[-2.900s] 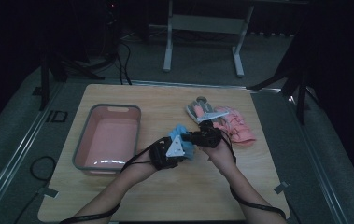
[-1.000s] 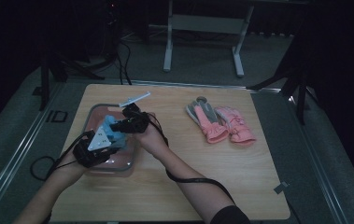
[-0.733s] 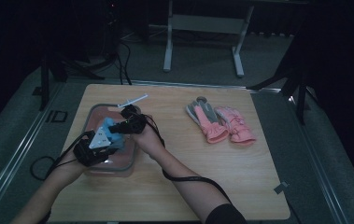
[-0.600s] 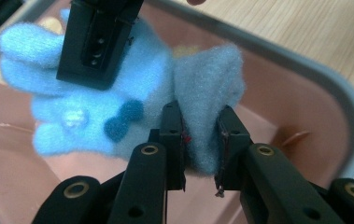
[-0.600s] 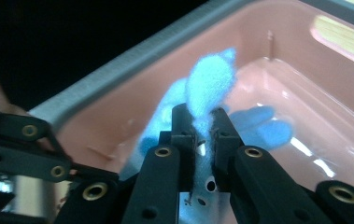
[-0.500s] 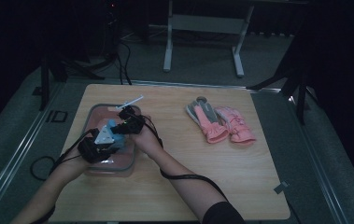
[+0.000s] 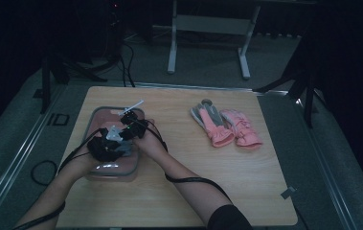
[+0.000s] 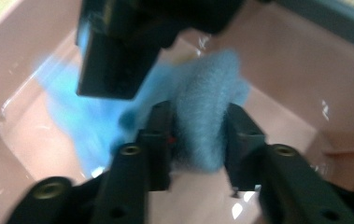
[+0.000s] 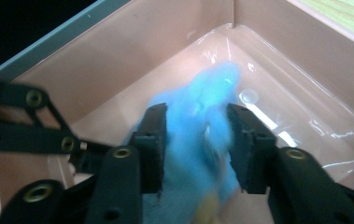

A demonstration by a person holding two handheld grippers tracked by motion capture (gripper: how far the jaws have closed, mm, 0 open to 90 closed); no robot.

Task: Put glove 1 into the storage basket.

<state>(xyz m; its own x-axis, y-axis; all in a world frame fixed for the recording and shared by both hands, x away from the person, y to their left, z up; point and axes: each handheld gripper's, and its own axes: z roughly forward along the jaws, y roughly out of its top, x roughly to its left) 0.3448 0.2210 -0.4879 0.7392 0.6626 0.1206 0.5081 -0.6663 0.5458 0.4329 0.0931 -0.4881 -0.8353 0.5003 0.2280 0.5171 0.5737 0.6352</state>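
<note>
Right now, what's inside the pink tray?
A blue fuzzy glove lies in the pink tray, between both hand-held grippers' jaws. The tray floor beneath it is covered.

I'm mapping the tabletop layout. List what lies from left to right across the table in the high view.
Pink bin with both grippers over it, left gripper then right gripper → grey-and-pink glove → pink glove.

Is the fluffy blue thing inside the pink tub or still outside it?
Inside. The blue fluffy thing sits between both tongs down in the pink tub, with the tub's walls all round it.
</note>
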